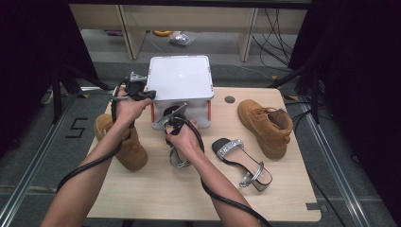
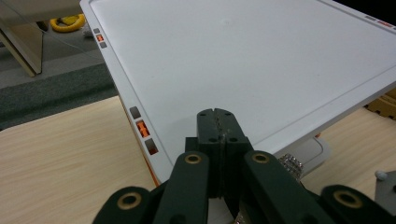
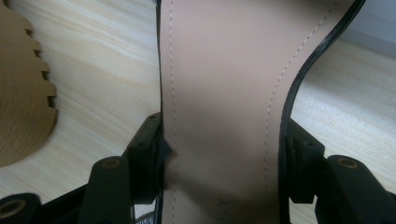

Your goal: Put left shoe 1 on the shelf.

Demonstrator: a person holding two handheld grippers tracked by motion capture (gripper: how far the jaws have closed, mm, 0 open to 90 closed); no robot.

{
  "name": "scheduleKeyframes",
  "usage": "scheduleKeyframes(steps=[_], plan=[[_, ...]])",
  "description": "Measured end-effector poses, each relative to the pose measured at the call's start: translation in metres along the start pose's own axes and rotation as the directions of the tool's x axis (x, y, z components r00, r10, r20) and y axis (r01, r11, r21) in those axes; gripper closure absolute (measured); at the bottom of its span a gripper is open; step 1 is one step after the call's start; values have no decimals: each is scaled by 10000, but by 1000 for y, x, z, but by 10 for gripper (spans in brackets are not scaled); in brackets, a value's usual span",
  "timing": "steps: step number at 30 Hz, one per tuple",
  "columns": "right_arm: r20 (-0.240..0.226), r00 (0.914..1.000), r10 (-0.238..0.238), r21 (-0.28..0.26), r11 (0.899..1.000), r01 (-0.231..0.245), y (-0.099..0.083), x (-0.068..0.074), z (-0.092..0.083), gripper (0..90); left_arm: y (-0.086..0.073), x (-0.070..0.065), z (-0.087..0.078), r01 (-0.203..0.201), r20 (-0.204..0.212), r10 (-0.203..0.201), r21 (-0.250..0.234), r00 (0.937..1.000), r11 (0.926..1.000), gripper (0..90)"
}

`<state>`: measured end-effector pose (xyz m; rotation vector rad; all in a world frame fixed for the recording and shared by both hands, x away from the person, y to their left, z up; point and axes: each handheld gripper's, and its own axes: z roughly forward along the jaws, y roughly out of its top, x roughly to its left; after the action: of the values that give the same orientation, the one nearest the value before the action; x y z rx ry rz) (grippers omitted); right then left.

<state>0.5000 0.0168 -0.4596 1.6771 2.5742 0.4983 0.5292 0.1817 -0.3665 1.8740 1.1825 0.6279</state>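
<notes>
On the desk point(image 1: 156, 198), by the white box point(image 1: 179, 78), a sandal point(image 3: 224, 93) sits pinched across its sole in the right gripper point(image 1: 174, 124).

Largest first: the box's lid point(image 2: 243, 60) is raised, the left gripper point(image 2: 217, 140) at its edge, jaws pressed together, whether on the lid I cannot tell. Two tan boots point(image 1: 265, 124) flank the work; a second sandal point(image 1: 241, 161) lies to the right. The held sandal has a smooth beige insole, stitched, edged in black; right jaws grip both sole edges. It looks light, its sole stiff enough to clamp at the waist, though the slick lining could slip.
</notes>
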Motion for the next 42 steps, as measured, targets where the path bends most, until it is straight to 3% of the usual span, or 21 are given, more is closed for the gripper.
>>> scheduleKeyframes(steps=[2, 4, 12, 13, 14, 15, 17, 19, 21, 23, 24, 25, 26, 28, 29, 30, 33, 38, 39, 41, 42], plan=[[-324, 9995, -62, -44, 10000, 60, 0, -2, 4, 434, 0, 0, 0, -29, -3, 29, 10, 10000, 10000, 897], [42, 10000, 45, 102, 9999, -46, 0, -1, 4, 434, 0, 0, 0, -2, 6, 2, 13, 10000, 10000, 897], [-98, 9997, 209, 51, 9998, -209, 6, -3, 10, 430, 0, 1, 0, 5, 59, -4, -38, 10000, 10000, 897], [-354, 9994, 22, 89, 10000, -19, 6, -5, 13, 429, 0, 0, 1, 141, 21, -140, -109, 9999, 9998, 897], [-25, 10000, -50, 139, 9999, 51, 6, -5, 13, 427, 0, 0, 1, 131, 40, -131, -107, 9999, 9999, 897], [79, 9996, -255, 59, 9997, 254, 6, -5, 14, 425, 0, 0, 1, 126, 31, -126, -112, 9999, 9999, 897], [121, 9998, -136, -51, 9999, 137, 5, -3, 17, 406, 0, 0, 0, -68, 8, 68, 21, 10000, 10000, 897], [-102, 9971, -757, -138, 9970, 755, 6, -4, 16, 391, 0, 1, 0, -37, 14, 37, 14, 10000, 10000, 897], [125, 9999, -46, -198, 9998, 48, 6, 1, 13, 347, 0, 0, 0, 63, 41, -63, -69, 10000, 10000, 897], [155, 9998, -138, -287, 9995, 142, 5, 0, 10, 329, 0, 0, 0, 112, 33, -112, -91, 9999, 9999, 897], [141, 9997, -212, -339, 9992, 216, 5, 0, 8, 328, 0, 0, 1, 109, 29, -108, -93, 9999, 9999, 897], [-358, 9983, -470, -616, 9971, 447, 4, -4, 7, 329, 0, 1, 0, 5, 66, -4, -40, 10000, 10000, 897], [-254, 9983, -531, -781, 9956, 510, 3, -4, 3, 328, 0, 1, 0, -14, 23, 14, 2, 10000, 10000, 897], [-48, 10000, -57, -1203, 9927, 51, 2, -2, -7, 325, 0, 0, 0, -43, 13, 43, 8, 10000, 10000, 897], [-72, 9994, -352, -1379, 9899, 339, 0, -5, -9, 328, 0, 1, 0, -22, 14, 22, -5, 10000, 10000, 897], [-45, 10000, 34, -1208, 9927, -39, -2, -3, -16, 336, 0, 1, 0, -16, 25, 16, -10, 10000, 10000, 897], [-92, 9999, 48, -1321, 9912, -60, -10, -5, -31, 384, 0, 1, 0, -40, 15, 40, 45, 10000, 10000, 897], [-73, 9994, -331, -1516, 9879, 316, -28, -11, -60, 442, 0, -1, 0, -129, -77, 129, 45, 9999, 9999, 897], [-168, 9994, -294, -1455, 9890, 266, -31, -11, -65, 455, 0, -2, 1, 32, -87, -33, -67, 10000, 10000, 897], [-178, 9994, -293, -1422, 9895, 264, -39, -14, -72, 499, 0, 0, -1, -68, -29, 68, 38, 10000, 10000, 897], [-435, 9972, -603, -1606, 9856, 526, -43, -17, -75, 523, 0, 0, 0, -42, -10, 42, -17, 10000, 10000, 897]])
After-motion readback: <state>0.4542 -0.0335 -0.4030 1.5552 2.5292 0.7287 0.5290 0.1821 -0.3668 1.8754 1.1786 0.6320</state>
